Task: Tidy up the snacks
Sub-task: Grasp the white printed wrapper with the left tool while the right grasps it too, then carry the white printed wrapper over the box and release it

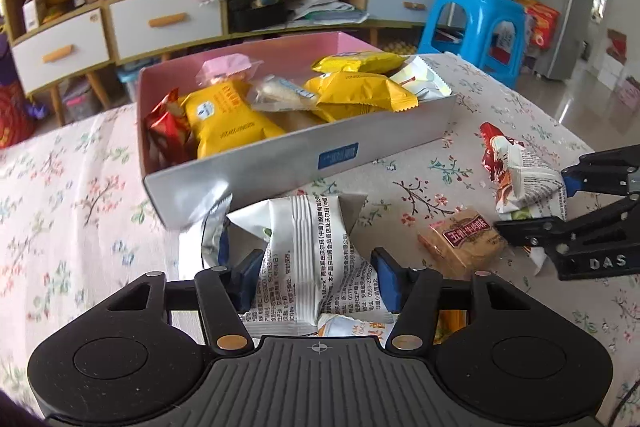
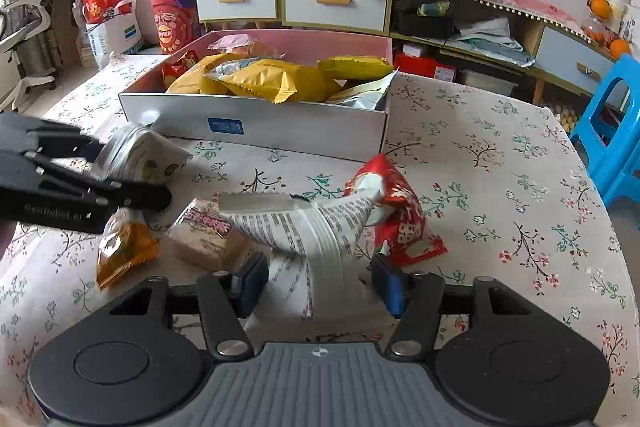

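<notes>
A white printed snack packet (image 1: 312, 255) lies just in front of the silver box (image 1: 280, 163), and my left gripper (image 1: 317, 277) is shut on it, blue pads pressing both its sides. The box holds several yellow, red and white snack packets. My right gripper (image 2: 320, 285) is shut on another white printed packet (image 2: 316, 227), which leans against a red packet (image 2: 404, 219). A brown square snack (image 2: 208, 231) and an orange packet (image 2: 124, 251) lie on the floral cloth between the two grippers. In the left wrist view the right gripper (image 1: 532, 203) comes in from the right edge.
The floral tablecloth (image 2: 500, 187) has open room to the right of the box. A blue plastic stool (image 2: 612, 131) stands off the table's right side. Cabinets with drawers (image 1: 168, 23) line the wall behind the table.
</notes>
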Available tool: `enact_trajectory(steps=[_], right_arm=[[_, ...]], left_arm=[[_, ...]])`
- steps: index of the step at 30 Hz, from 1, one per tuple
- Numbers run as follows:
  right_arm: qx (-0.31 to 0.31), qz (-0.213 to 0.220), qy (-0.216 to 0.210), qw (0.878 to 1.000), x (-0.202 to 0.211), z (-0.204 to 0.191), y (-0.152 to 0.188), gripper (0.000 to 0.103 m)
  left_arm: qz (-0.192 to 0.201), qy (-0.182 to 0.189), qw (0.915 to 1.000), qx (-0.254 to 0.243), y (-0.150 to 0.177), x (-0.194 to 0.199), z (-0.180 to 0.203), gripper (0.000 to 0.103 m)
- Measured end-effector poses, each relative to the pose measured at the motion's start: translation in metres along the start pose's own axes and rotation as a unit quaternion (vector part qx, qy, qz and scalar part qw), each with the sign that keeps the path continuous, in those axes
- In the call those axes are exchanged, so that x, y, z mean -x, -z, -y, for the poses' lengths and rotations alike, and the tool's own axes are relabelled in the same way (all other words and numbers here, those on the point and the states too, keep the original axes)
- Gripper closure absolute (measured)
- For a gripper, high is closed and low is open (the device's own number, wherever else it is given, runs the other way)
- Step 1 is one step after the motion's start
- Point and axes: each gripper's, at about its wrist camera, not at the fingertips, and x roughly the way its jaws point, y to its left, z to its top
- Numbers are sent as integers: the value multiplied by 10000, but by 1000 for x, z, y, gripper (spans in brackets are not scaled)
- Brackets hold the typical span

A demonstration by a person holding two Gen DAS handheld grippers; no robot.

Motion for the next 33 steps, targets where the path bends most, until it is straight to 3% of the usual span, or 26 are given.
enact_trajectory(steps=[7,20,33], right_arm=[[-37,-113,37,9999,-5,-6,-11,74],[-385,-241,163,9988,-7,-5,-24,76],[-430,-98,-187,9989,5,-21,-38,77]], left_arm=[[4,-128,9999,64,14,14,4,51],[-102,-124,9982,582,26,34,-7,53],[-122,-125,9922,1235,29,49,-34,53]])
